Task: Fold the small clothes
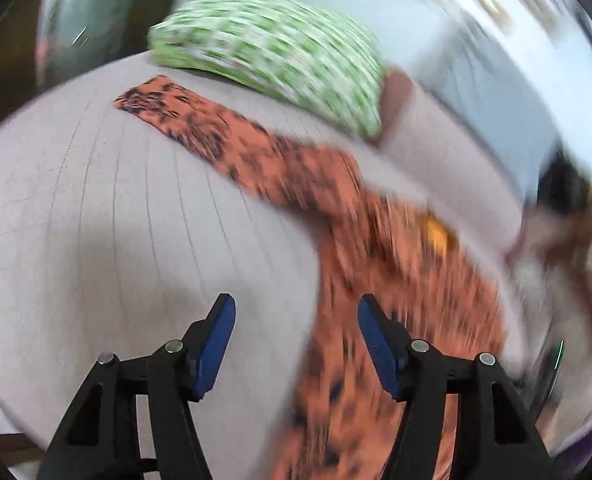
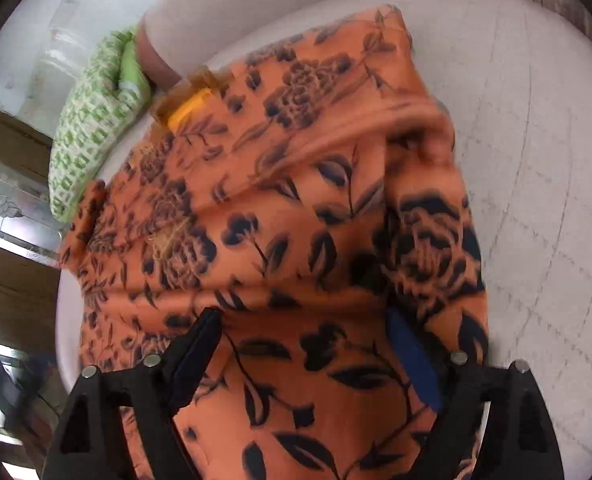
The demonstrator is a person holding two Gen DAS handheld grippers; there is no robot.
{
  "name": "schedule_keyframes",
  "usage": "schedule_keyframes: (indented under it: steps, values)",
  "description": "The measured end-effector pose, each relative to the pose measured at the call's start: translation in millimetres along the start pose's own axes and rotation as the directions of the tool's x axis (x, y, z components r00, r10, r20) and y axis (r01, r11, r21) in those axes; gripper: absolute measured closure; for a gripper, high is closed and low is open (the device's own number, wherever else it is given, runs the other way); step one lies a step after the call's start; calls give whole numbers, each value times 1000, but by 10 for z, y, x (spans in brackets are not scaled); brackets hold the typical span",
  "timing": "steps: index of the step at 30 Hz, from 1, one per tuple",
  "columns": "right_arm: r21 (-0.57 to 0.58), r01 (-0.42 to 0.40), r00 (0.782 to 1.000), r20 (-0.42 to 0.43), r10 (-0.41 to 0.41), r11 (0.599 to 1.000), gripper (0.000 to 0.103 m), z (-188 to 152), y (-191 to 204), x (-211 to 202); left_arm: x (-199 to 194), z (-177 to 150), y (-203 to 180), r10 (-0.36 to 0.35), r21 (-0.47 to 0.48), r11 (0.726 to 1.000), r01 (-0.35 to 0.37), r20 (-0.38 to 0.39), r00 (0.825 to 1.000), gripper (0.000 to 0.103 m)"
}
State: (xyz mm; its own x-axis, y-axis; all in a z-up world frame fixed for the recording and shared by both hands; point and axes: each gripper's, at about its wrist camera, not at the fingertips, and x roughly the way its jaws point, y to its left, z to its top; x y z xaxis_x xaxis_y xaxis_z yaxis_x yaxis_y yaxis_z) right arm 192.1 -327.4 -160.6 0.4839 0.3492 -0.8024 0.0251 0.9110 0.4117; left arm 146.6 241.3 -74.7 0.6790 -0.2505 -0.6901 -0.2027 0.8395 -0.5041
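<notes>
A pale bed [image 1: 96, 200] bore an orange floral garment [image 2: 296, 220] beside a green pillow [image 1: 272, 56]; left gripper [image 1: 296, 344] and right gripper [image 2: 307, 352] gaped empty above the garment.

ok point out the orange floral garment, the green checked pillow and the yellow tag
orange floral garment [image 2: 296, 216], right wrist view, middle of the cloth
green checked pillow [image 1: 272, 48], left wrist view, top face
yellow tag [image 2: 190, 110], right wrist view, its centre

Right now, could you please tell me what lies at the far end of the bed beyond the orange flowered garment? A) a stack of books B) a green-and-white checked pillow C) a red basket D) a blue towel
B: a green-and-white checked pillow rests on the pale sheet just past the orange flowered garment.
</notes>
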Motion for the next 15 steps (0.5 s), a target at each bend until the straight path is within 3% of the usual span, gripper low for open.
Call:
schedule_keyframes:
  steps: [2,4,8,13,15]
  values:
    - [-30,18,1000,-14,-19,999,8,-78,32,24,233,375,244,-58,-134,989,61,23,998,38]
    - [-37,21,1000,1,-21,999,7,-118,35,19,468,678,414,-38,-203,978,48,51,998,38]
    - [-59,47,999,1,-47,997,8,-144,125,3,846,1239,924,12,-366,930,24,94,996,38]
    - [-133,92,996,15,-91,987,7,-167,205,113,1113,1550,1368,81,-473,881,-25,99,992,38]
    - [-133,107,994,28,-104,985,7,-189,219,116,1195,1578,1473,71,-496,868,-18,88,994,38]
